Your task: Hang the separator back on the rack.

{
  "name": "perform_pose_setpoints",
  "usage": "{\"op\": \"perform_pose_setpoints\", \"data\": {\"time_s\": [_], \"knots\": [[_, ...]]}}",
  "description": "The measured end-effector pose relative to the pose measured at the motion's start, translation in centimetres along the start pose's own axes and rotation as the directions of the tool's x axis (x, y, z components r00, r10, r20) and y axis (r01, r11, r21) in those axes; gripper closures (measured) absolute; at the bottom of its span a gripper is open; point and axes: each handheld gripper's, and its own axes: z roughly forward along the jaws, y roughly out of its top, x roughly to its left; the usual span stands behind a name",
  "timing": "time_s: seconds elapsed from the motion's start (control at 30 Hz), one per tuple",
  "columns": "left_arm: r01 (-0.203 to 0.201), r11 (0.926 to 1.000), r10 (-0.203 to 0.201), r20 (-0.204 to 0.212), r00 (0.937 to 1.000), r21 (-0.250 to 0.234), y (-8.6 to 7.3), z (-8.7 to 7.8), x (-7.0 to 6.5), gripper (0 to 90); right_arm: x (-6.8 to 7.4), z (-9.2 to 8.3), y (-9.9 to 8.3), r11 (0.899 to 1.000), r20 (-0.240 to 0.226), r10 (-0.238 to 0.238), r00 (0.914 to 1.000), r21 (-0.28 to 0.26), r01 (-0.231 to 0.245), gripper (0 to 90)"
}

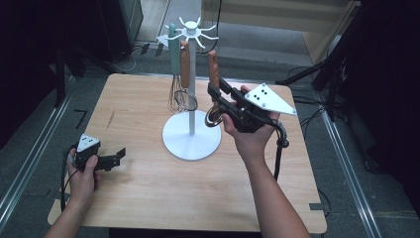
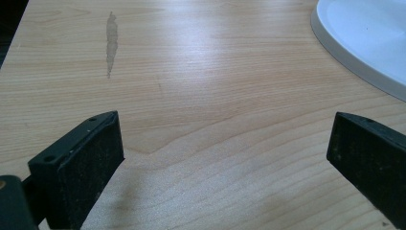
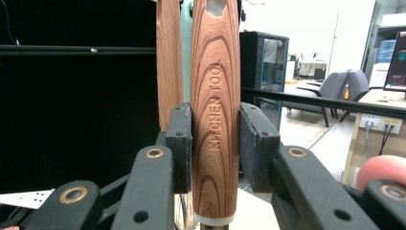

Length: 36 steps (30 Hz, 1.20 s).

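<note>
— Grippers first, from the left: what is the left gripper (image 1: pixel 117 157) doing?

— Resting low over the wooden table (image 1: pixel 148 198), jaws wide apart with nothing between them; the rack's white base (image 2: pixel 364 43) lies ahead of it and to its right.

— And the right gripper (image 1: pixel 216 95)?

— Clamped on the wooden-handled kitchen tool (image 3: pixel 214 124), handle upright between its pads. The utensil rack (image 1: pixel 191 89) stands just to its left, with a whisk (image 1: pixel 177 96) and another wooden-handled tool (image 1: pixel 185 64) hanging on it.

— Which step, then?

— Hanging, I'd judge. Next the hole at the handle's top must meet a free white hook (image 1: pixel 210 39) just above the gripper, then the jaws let go.
</note>
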Motion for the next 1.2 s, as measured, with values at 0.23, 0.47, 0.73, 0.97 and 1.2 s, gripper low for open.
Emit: {"op": "perform_pose_setpoints", "data": {"time_s": [0.23, 0.47, 0.73, 0.97, 1.2], "knots": [[-0.001, 1.0, 0.001, 0.0, 1.0, 0.001, 0.0, 0.0, 0.0, 0.0, 0.3, 0.4, 0.8, 1.0, 0.003, -0.005, 1.0, -0.011, 0.005, 69.8], [-0.001, 1.0, 0.001, 0.001, 1.0, 0.001, 0.0, 0.0, 0.0, 0.0, 0.4, 0.8, 1.1, 1.0, 0.0, -0.003, 1.0, -0.009, 0.003, 69.8], [0.0, 1.0, 0.0, 0.001, 1.0, 0.0, 0.0, 0.0, 0.0, 0.0, 0.6, 1.3, 1.4, 1.0, 0.009, -0.013, 0.9999, 0.004, 0.013, 69.8], [0.0, 1.0, 0.0, 0.001, 1.0, 0.002, 0.0, 0.0, 0.0, 0.0, 0.8, 1.8, 1.3, 1.0, 0.005, -0.007, 1.0, 0.022, 0.007, 69.8], [-0.003, 1.0, 0.003, 0.002, 1.0, 0.003, 0.0, 0.0, 0.0, 0.0, 0.7, 2.3, 1.5, 0.999, 0.009, -0.001, 1.0, 0.047, 0.0, 69.8]]}}
